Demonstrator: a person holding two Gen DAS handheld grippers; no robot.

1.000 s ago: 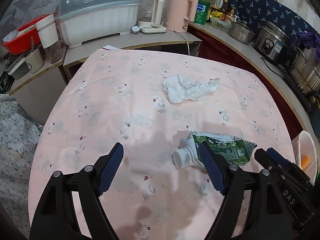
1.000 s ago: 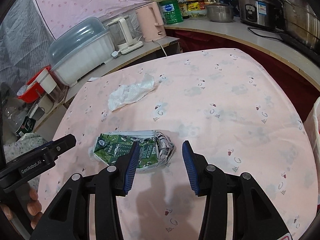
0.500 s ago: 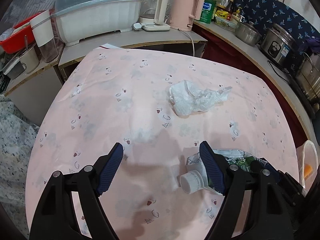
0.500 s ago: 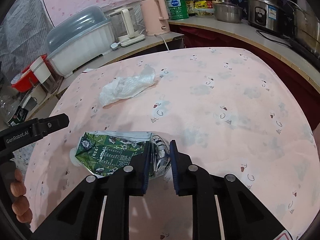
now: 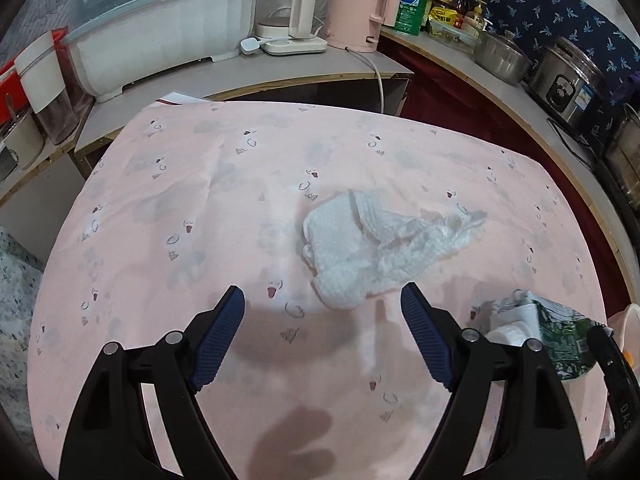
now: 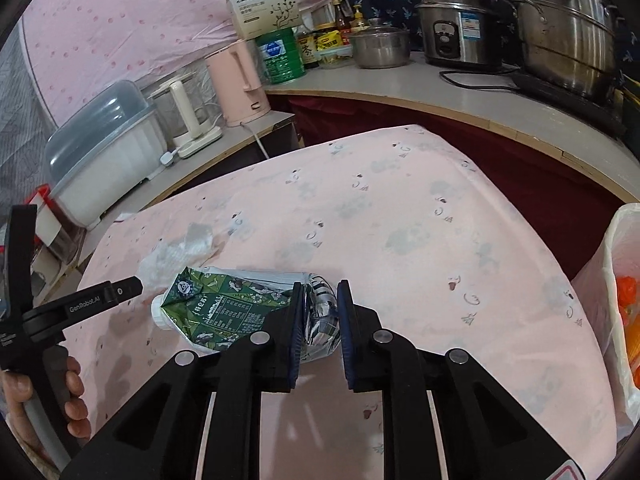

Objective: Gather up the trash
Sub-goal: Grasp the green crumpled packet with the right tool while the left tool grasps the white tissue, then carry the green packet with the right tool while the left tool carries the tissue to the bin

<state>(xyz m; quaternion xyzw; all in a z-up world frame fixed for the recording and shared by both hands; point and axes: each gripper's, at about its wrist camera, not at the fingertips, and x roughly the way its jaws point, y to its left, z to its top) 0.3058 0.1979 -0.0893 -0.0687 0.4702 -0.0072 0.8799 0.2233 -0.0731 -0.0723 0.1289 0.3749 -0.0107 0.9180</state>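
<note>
Right gripper [image 6: 319, 320] fingers just clamped; left gripper [image 5: 322, 332] fingers spread wide.

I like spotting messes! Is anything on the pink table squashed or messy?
Yes. The green carton is crushed flat, its crumpled end pinched in the right tongs. A wrinkled white tissue lies loose on the tablecloth.

Dim indoor light; soft shadows, slight blur, strong fisheye bending, dark corners.

Pink tablecloth [image 5: 168, 184]; cluttered grey counter [image 6: 460, 96]; pink wall [image 6: 132, 12].
</note>
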